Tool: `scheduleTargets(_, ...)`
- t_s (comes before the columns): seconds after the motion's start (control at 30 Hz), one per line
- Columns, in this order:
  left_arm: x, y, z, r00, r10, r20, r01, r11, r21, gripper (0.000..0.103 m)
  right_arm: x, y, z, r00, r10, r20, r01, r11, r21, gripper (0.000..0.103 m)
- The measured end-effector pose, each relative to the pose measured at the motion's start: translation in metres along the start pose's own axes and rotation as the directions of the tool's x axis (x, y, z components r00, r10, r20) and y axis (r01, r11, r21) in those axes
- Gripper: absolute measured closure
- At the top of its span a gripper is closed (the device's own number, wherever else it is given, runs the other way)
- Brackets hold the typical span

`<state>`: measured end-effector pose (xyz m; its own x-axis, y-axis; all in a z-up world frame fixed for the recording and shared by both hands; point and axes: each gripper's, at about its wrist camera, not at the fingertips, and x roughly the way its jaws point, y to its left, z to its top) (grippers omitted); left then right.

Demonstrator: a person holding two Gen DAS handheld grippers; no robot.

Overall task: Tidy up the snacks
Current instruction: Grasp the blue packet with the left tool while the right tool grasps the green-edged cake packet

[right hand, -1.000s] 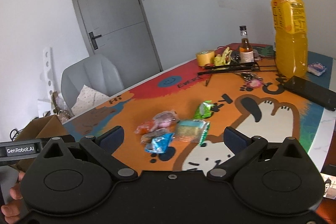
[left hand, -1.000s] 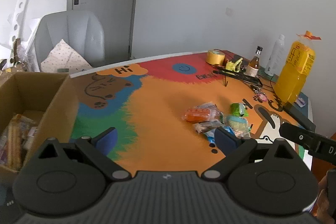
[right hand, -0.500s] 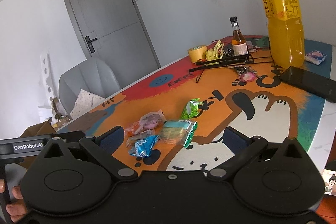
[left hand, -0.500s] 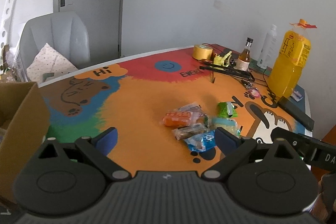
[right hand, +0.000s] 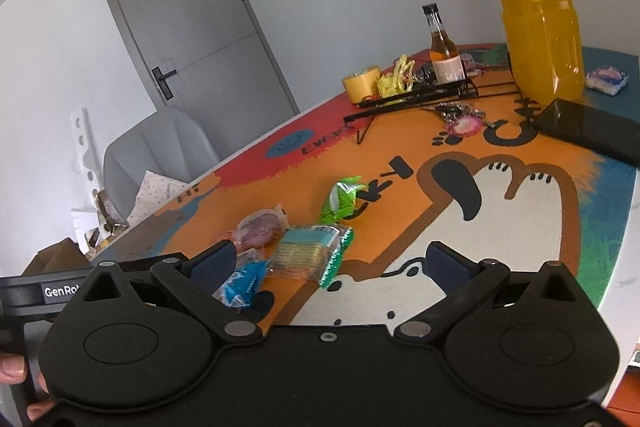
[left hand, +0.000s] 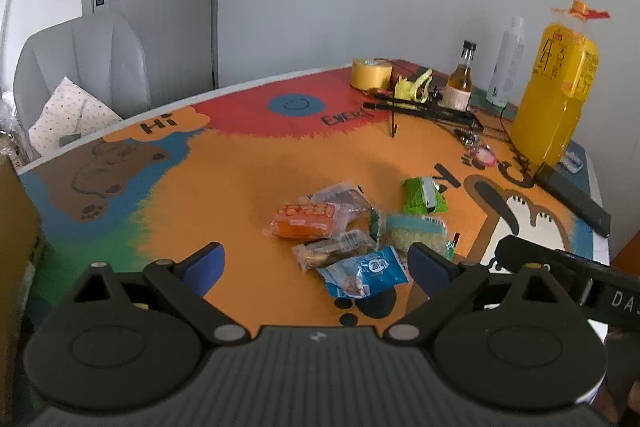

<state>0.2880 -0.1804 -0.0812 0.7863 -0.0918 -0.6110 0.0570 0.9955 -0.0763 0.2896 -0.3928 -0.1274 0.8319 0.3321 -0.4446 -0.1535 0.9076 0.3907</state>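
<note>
Several snack packets lie in a loose pile on the colourful table mat (left hand: pixel 224 179): an orange packet (left hand: pixel 304 221), a blue packet (left hand: pixel 366 271), a teal cracker pack (left hand: pixel 416 229) and a green packet (left hand: pixel 422 195). My left gripper (left hand: pixel 316 263) stands open just short of the pile, with the blue packet between its fingertips' line and nothing held. In the right wrist view the teal cracker pack (right hand: pixel 308 251), blue packet (right hand: pixel 240 283) and green packet (right hand: pixel 342 197) lie ahead of my open right gripper (right hand: pixel 332 261). A cardboard box (left hand: pixel 16 227) shows at the left edge.
A big yellow juice bottle (left hand: pixel 556 95), a small brown bottle (left hand: pixel 462 79), a tape roll (left hand: pixel 370 73) and a black wire rack (left hand: pixel 424 109) crowd the far right of the table. A black slab (right hand: pixel 588 129) lies by the juice. A grey chair (left hand: pixel 84 67) stands behind.
Both grippers have swung right and moved closer to the snack pile. The cardboard box has slid almost out of the left wrist view. Both stay open.
</note>
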Motion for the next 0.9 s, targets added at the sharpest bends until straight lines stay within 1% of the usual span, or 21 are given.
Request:
scheduleTargets(0.27,0.029,-0.009,-0.007,0.999,0.003,-0.033,-0.003,1.000,0.003,0.006,0.017,-0.012,-0.005,1.000,0.005,-0.026,-0.005,1.000,0.016,0.000)
scheduleTargets(0.3,0.032,-0.009,-0.008,0.999,0.008,-0.035,-0.008,1.000,0.000,0.007,0.018,-0.014,-0.006,1.000,0.004,-0.029,-0.003,1.000,0.020,0.000)
scheduleTargets(0.43,0.044,-0.010,-0.011,0.999,-0.001,-0.050,0.000,1.000,-0.015,0.008,0.024,-0.017,-0.009,0.999,0.001,-0.041,0.000,1.000,0.031,0.000)
scheduleTargets(0.47,0.046,-0.010,-0.011,0.999,-0.002,-0.046,0.001,1.000,-0.015,0.010,0.026,-0.017,-0.010,0.999,0.002,-0.045,-0.001,1.000,0.031,0.000)
scheduleTargets(0.53,0.049,-0.010,-0.012,0.999,-0.001,-0.036,0.001,1.000,-0.017,0.016,0.028,-0.016,-0.011,0.999,0.003,-0.052,-0.001,1.000,0.031,0.000)
scheduleTargets(0.57,0.050,-0.009,-0.013,0.999,-0.004,-0.040,0.003,1.000,-0.026,0.022,0.030,-0.015,-0.011,0.998,0.004,-0.055,-0.002,1.000,0.030,0.000)
scheduleTargets(0.6,0.053,-0.007,-0.013,0.999,-0.008,-0.053,0.006,0.999,-0.039,0.034,0.031,-0.015,-0.011,0.998,0.006,-0.058,-0.004,1.000,0.029,0.000)
scheduleTargets(0.63,0.056,-0.004,-0.014,0.997,-0.015,-0.074,0.011,0.998,-0.056,0.041,0.033,-0.014,-0.011,0.998,0.007,-0.061,-0.006,1.000,0.028,0.000)
scheduleTargets(0.67,0.056,-0.001,-0.014,0.997,-0.011,-0.070,0.006,0.998,-0.066,0.048,0.035,-0.013,-0.011,0.998,0.009,-0.065,-0.008,1.000,0.026,0.000)
scheduleTargets(0.7,0.054,0.000,-0.014,0.998,-0.003,-0.067,-0.002,0.998,-0.069,0.058,0.036,-0.011,-0.010,0.998,0.012,-0.069,-0.011,1.000,0.023,0.000)
scheduleTargets(0.8,0.052,0.012,-0.011,0.997,-0.008,-0.080,-0.001,0.994,-0.111,0.068,0.041,-0.005,-0.009,0.997,0.027,-0.077,-0.026,1.000,0.007,0.000)
scheduleTargets(0.9,0.049,0.022,-0.011,0.996,-0.007,-0.086,-0.004,0.991,-0.137,0.069,0.046,0.003,-0.008,0.996,0.037,-0.086,-0.038,0.999,-0.008,0.000)
